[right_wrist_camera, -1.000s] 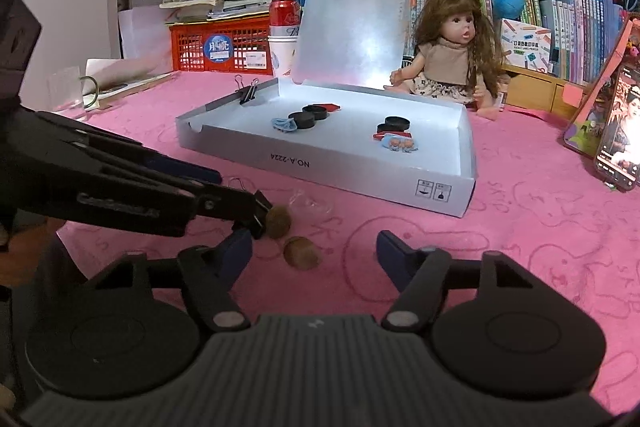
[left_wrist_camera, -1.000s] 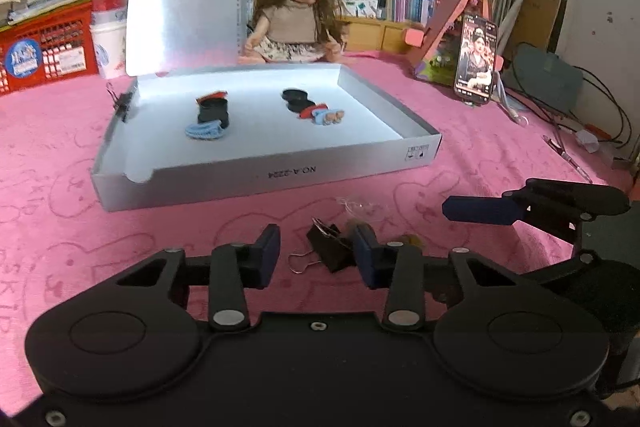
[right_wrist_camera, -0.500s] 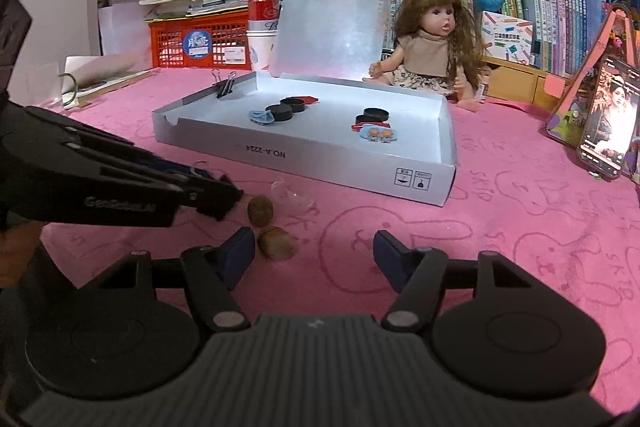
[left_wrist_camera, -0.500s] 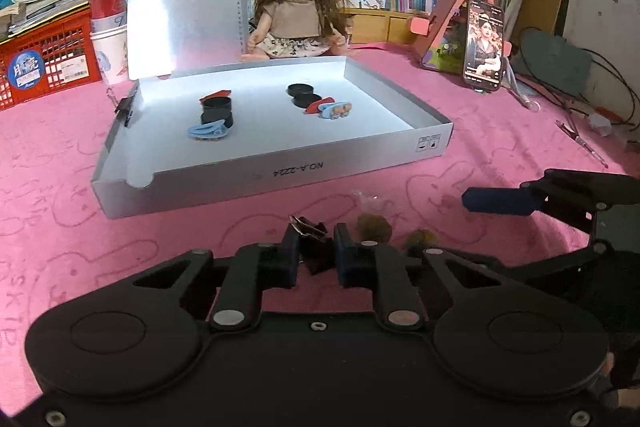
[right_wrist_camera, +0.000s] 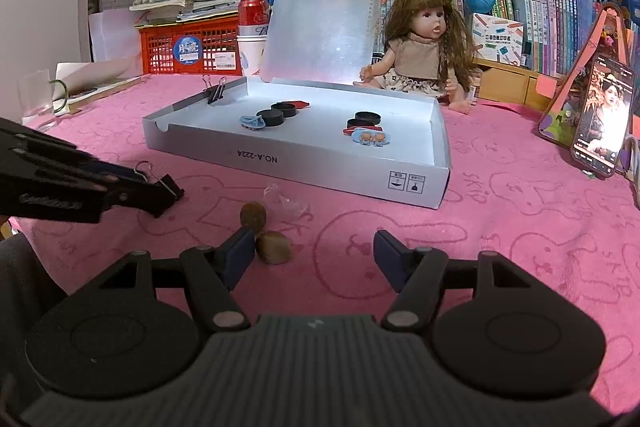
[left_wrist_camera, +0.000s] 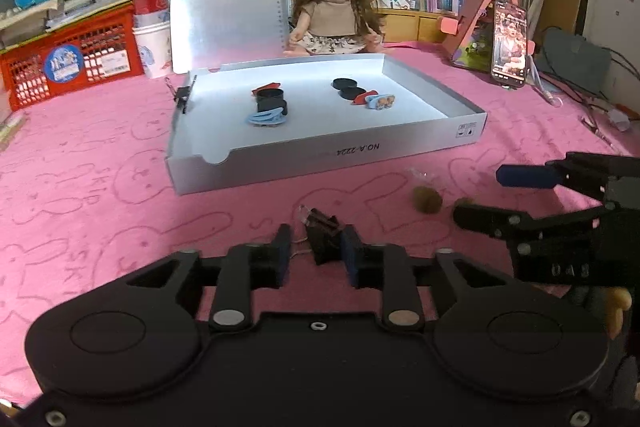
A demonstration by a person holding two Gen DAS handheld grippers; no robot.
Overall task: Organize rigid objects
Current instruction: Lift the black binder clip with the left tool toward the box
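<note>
While half a second ago my left gripper (left_wrist_camera: pixel 314 253) was squeezed tight on the black binder clip (left_wrist_camera: pixel 323 239), its jaws are now opening again; the clip sits between the fingers, touching the right pad, with a gap to the left pad, so nothing presses it from both sides. It has also shifted a little to the left of where it was, in front of the white cardboard box (left_wrist_camera: pixel 328 151). My right gripper (right_wrist_camera: pixel 314 253) has not changed: it stays wide open and holds nothing, low over the pink cloth (right_wrist_camera: pixel 520 227) in front of the box.

The clip is folded black metal with thin wire handles, and it lies on the cloth in front of the near wall of the box. Two round, rough brown nuts (right_wrist_camera: pixel 264 233) lie in front of the box too, one just beside the left finger of my right gripper. The cloth is soft and has rabbit outlines on it. The box is flat and shallow, with smooth walls. Inside it lie black round discs (left_wrist_camera: pixel 346 87) and small blue clips (left_wrist_camera: pixel 264 117).
</note>
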